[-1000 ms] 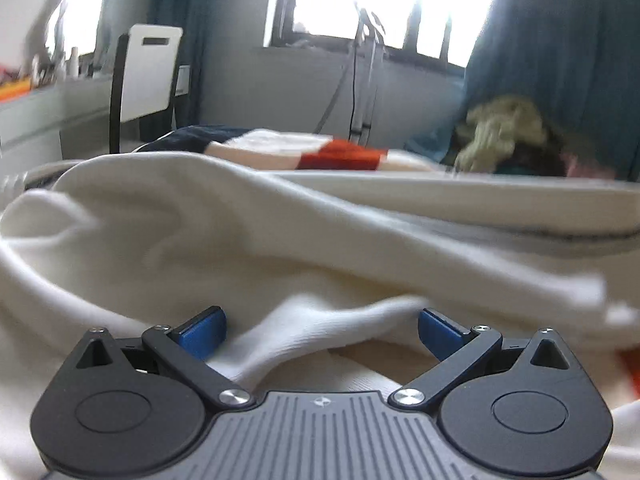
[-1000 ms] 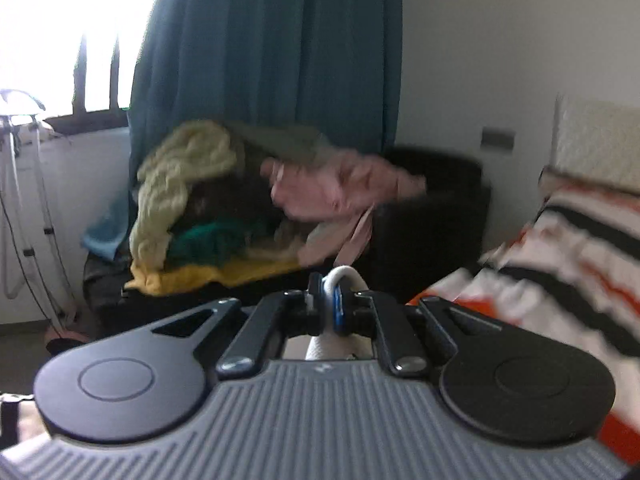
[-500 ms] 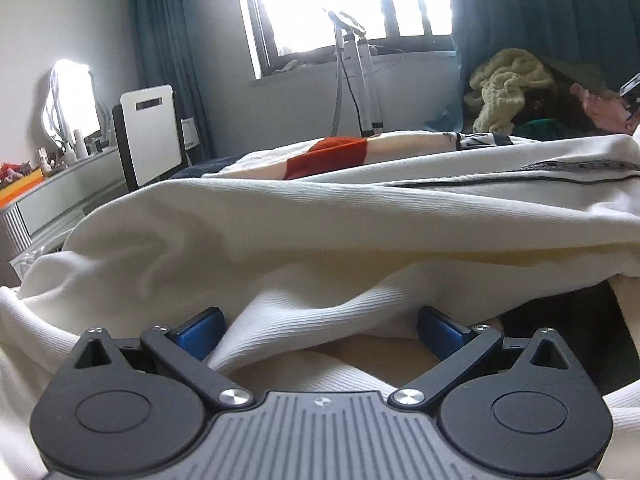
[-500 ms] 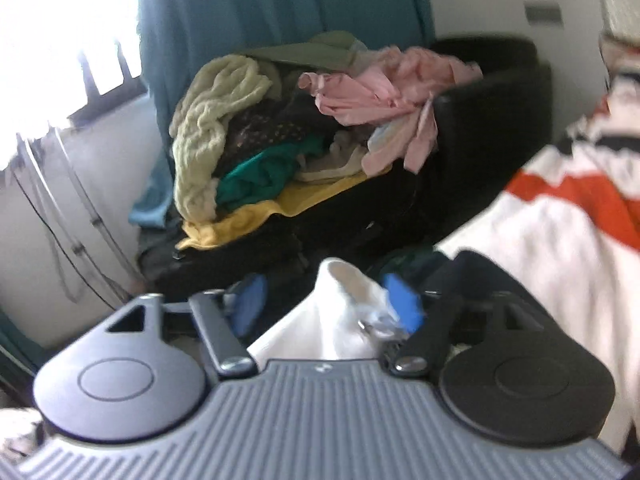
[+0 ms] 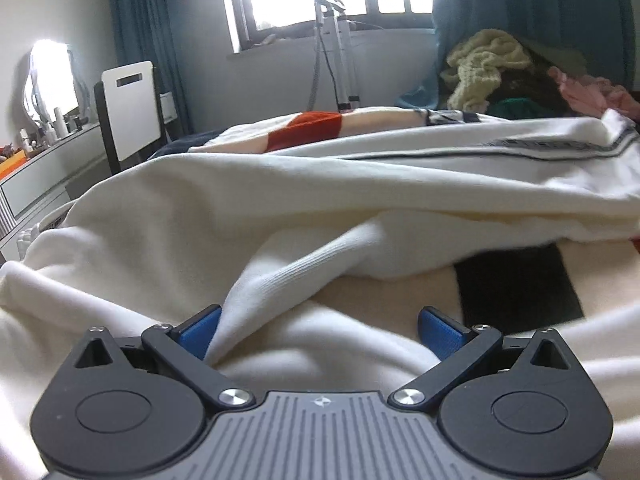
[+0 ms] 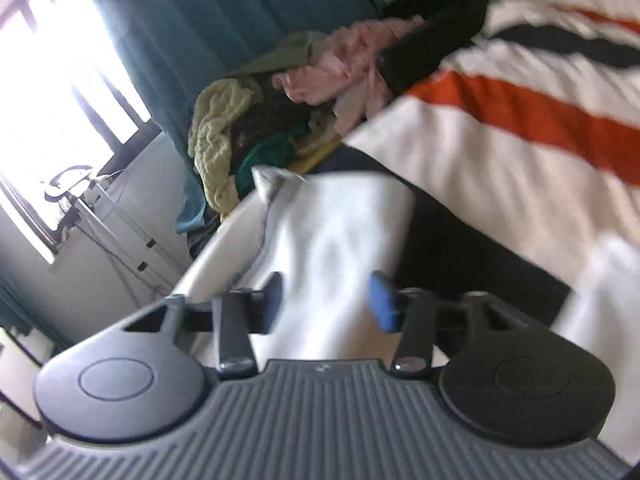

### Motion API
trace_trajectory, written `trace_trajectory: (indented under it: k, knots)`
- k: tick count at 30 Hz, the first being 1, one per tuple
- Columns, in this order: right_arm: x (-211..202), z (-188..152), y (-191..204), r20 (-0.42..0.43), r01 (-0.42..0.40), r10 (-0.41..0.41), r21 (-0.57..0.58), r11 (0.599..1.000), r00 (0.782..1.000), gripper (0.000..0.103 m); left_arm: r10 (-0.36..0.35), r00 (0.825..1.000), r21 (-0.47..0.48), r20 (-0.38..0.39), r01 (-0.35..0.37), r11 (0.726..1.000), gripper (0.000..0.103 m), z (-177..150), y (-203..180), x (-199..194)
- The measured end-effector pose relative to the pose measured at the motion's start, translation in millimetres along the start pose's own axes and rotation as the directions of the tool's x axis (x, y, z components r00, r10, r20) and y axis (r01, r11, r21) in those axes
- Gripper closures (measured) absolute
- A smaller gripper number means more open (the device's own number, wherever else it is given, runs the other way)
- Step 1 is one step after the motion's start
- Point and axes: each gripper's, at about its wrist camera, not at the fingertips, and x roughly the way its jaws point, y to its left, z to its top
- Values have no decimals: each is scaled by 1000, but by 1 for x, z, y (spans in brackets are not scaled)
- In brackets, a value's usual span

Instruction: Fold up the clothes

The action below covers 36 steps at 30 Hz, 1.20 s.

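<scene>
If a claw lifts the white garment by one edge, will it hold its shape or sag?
Probably sag: the white garment already lies in soft rolls and folds over the striped blanket. The ribbed part by the open left claw looks stretchy, so it may elongate. In the open right claw the cloth drapes loosely, suggesting it slips out easily.

Both wrist views low over bed, sharing clothes pile (image 5: 486,62) (image 6: 224,128).

Ribbed, matt cream cloth garment (image 5: 304,216) lies on a fuzzy striped blanket (image 6: 520,128); tools' housings matt plastic.
</scene>
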Motion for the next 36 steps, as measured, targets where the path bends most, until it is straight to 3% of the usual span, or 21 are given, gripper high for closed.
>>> trace_trajectory:
  k: [3,5,11,13,15,20,22,26,27,31,32,33,34,36]
  knots:
    - [1,0,-33,-105,41,-34,71,997,994,82,-4,1000,9,5,4,1000,0,-3,-1,-8]
    - [3,4,-50,-132,24,-5,138,990,991,82,-6,1000,15,8,6,1000,0,-5,-1,-13]
    - [27,5,-66,-131,-94,132,261,961,983,79,2,999,31,34,-3,1000,0,-8,-3,-22]
    - [40,6,-65,-110,-118,150,255,960,982,70,13,998,36,54,-15,999,0,-7,-4,-21]
    - [51,7,-64,-76,-146,170,249,958,983,55,28,997,39,75,-31,999,1,-6,-4,-20]
    - [81,15,-61,-2,-191,198,246,950,980,52,60,989,75,132,-70,995,6,-1,-6,-16]
    - [94,19,-60,24,-204,204,248,947,979,54,64,984,94,164,-80,992,10,-1,-8,-17]
    - [117,27,-58,74,-224,212,249,942,974,62,36,974,165,222,-74,983,33,4,-18,-16]
    - [118,30,-57,76,-212,199,245,946,977,63,21,971,188,239,-67,980,33,5,-21,-15]
    - [128,44,-52,74,-178,166,223,958,983,73,-14,979,296,201,-47,954,33,2,-39,-3]
    - [129,44,-53,73,-178,166,228,957,983,84,-22,981,308,192,-39,951,36,2,-41,0]
    - [131,44,-55,70,-188,176,232,954,982,93,-36,983,303,179,-20,953,41,3,-40,3]
    - [131,43,-56,64,-198,189,232,952,980,95,-51,985,297,165,-1,955,45,4,-38,5]
    - [127,43,-60,61,-198,189,241,950,980,97,-72,987,270,141,31,962,61,7,-33,9]
